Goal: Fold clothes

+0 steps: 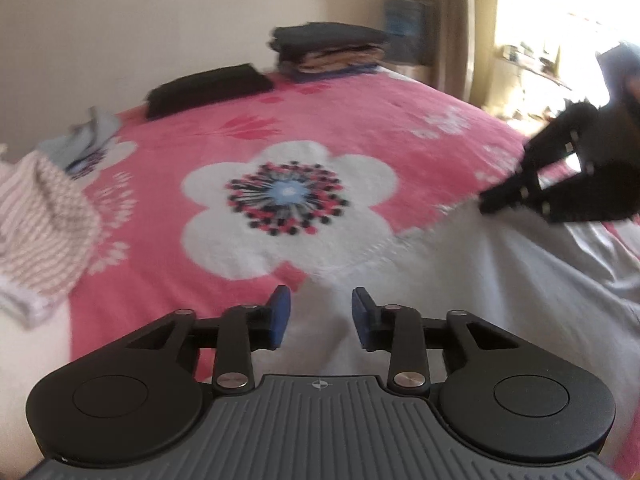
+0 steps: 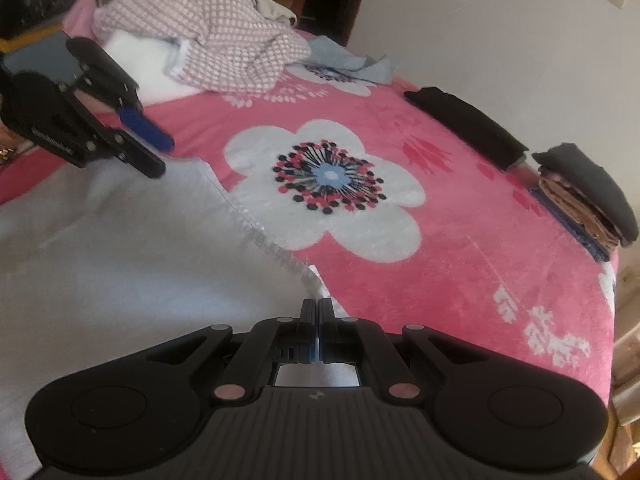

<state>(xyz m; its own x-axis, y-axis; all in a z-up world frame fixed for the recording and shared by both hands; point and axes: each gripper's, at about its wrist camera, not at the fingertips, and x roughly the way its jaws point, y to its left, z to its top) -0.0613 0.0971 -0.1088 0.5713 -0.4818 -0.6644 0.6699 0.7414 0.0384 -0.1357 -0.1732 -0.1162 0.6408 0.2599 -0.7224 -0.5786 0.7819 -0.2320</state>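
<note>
A pale grey garment [image 1: 500, 292] lies spread on the pink flowered blanket [image 1: 360, 120], its hemmed edge running across the bed. My left gripper [image 1: 321, 314] stands open just above the garment's near corner, blue pads apart, with cloth below them and nothing pinched. In the right wrist view the left gripper [image 2: 154, 152] hovers at the garment's [image 2: 120, 264] far corner. My right gripper [image 2: 317, 310] is shut on the garment's hem at the other corner. The left wrist view shows the right gripper [image 1: 490, 202] with its tips at the cloth's edge.
A pink-and-white checked garment [image 2: 224, 40] and a light blue cloth [image 2: 352, 66] lie heaped at the bed's far side. A folded black piece [image 1: 208, 88] and a stack of folded clothes [image 1: 328, 50] sit by the wall. A bright window [image 1: 560, 20] is at the right.
</note>
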